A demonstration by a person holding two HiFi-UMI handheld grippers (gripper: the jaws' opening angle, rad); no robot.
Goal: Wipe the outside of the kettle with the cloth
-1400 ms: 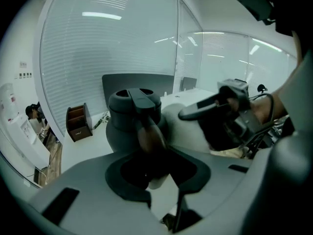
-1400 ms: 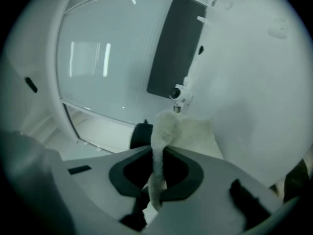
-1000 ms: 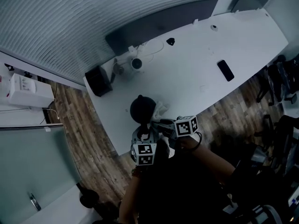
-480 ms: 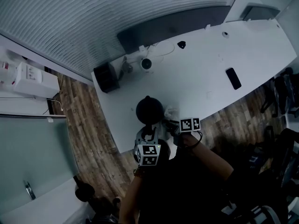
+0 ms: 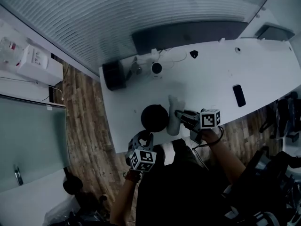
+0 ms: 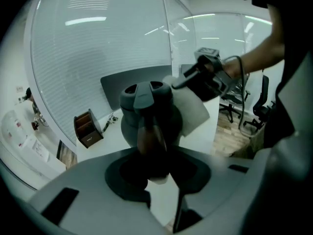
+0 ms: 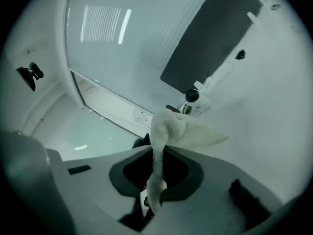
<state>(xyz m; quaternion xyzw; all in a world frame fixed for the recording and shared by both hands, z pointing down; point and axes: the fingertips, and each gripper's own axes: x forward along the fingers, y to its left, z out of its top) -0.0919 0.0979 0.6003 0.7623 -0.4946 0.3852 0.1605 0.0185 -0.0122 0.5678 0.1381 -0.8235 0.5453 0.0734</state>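
A dark round kettle [image 5: 154,118] stands near the front edge of the white table [image 5: 211,79]. My left gripper [image 5: 145,139] comes at it from the near side. In the left gripper view the kettle [image 6: 146,112] fills the middle, and my left gripper [image 6: 155,166] is shut on its brown handle [image 6: 148,137]. My right gripper [image 5: 182,115] holds a white cloth [image 5: 173,115] against the kettle's right side. In the right gripper view the cloth [image 7: 168,127] is pinched between the jaws of my right gripper [image 7: 156,180] and fans out ahead. Only a dark sliver of the kettle [image 7: 141,142] shows there.
A black phone [image 5: 239,95] lies at the table's right. A dark box [image 5: 114,75] and a small white camera [image 5: 156,68] stand at the far left, before a long dark panel [image 5: 188,32]. Wooden floor runs along the table's left and front edges.
My right gripper has carried the cloth rightward and farther round the kettle's right side. The left gripper has kept its hold on the handle. The head view has shifted.
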